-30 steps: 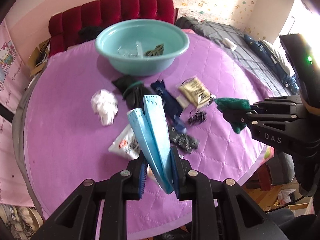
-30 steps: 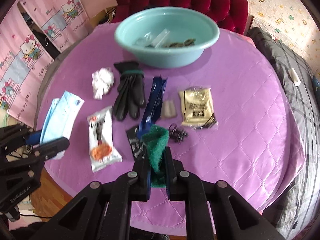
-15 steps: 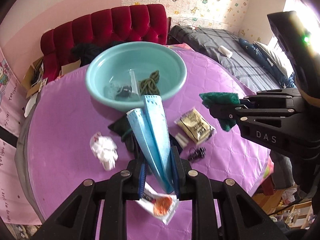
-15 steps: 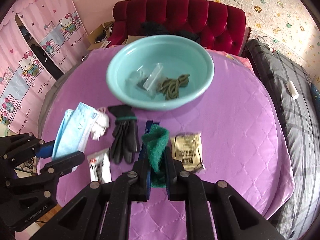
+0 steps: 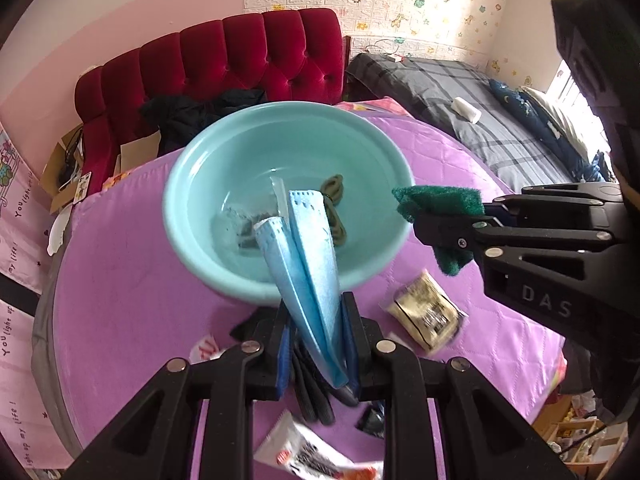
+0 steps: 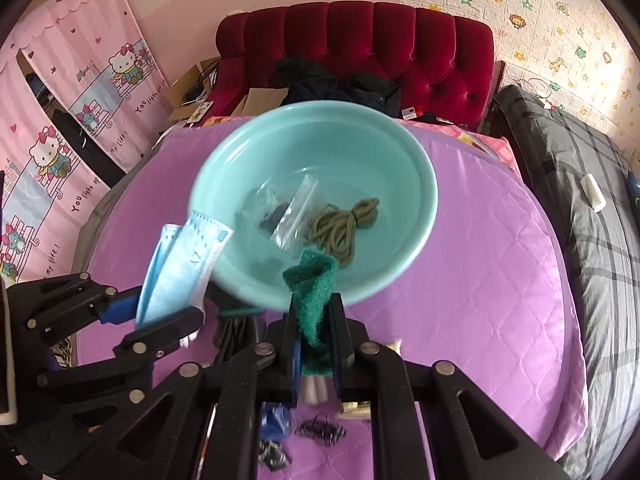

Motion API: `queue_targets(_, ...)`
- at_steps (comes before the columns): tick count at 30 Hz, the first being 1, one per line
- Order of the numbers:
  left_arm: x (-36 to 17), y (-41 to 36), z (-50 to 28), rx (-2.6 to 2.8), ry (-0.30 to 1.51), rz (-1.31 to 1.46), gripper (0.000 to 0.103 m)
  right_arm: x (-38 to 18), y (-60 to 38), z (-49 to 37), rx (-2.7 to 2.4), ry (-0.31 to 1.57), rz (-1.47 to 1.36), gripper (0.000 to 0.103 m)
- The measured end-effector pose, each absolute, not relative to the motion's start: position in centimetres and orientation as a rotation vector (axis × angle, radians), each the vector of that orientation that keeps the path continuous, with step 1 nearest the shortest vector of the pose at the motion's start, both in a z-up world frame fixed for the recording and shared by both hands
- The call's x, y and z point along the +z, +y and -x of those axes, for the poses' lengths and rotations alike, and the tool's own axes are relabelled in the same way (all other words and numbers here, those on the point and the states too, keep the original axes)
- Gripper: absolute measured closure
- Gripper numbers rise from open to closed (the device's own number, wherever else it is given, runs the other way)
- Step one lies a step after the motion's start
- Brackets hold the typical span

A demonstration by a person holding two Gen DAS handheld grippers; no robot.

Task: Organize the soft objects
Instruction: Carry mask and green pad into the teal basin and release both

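Both grippers have advanced from the table's near edge to the teal basin: left gripper clamps blue face masks, right gripper clamps the green scouring pad.

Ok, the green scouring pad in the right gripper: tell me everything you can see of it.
The green scouring pad is dark green, coarse and fibrous, like abrasive sponge cloth. It is folded or bunched, its lower part pinched between the shut fingers of the right gripper, its free top end curling over. It sticks up and forward, held above the near rim of the teal basin. Only the gripper touches it; it is not yet in the basin.
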State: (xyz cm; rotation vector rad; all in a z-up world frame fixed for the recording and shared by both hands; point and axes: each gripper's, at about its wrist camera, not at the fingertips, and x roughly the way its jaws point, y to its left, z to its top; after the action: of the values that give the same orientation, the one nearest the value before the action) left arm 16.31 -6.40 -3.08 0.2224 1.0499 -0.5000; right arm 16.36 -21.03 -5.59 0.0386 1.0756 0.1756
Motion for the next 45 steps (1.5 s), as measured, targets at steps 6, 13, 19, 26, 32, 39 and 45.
queue_targets(6,-4.2,-6.8,-19.5,-0.483,1.06,-0.221,0.079,-6.2,-21.3,-20.0,0.18,1.079,-0.077,0.091)
queue_targets(13,-6.0,-7.3,-23.1,-0.465,1.072,-0.211,0.079,-7.7,-21.3,-23.8,0.195,1.096,-0.129,0.09)
queue_targets(19,-7.5,-7.8,-25.4,-0.453,1.085,-0.197,0.079,-9.4,-21.5,-26.1,0.171,1.112,-0.138,0.09)
queue_targets(26,-9.5,-8.4,-27.9,-0.428,1.104,-0.185,0.079,-11.5,-21.9,-28.3,0.141,1.133,-0.159,0.089)
queue_targets(32,-10.6,-8.9,-28.6,-0.418,1.124,-0.203,0.079,-11.9,-22.0,-29.0,0.144,1.123,-0.179,0.089)
queue_targets(39,-10.3,-9.3,-28.5,-0.409,1.102,-0.213,0.068,-11.3,-21.7,-29.2,0.159,1.109,-0.179,0.075)
queue_targets(45,-9.6,-8.8,-28.7,-0.372,1.077,-0.19,0.012,-10.6,-21.8,-29.3,0.132,1.089,-0.165,0.042)
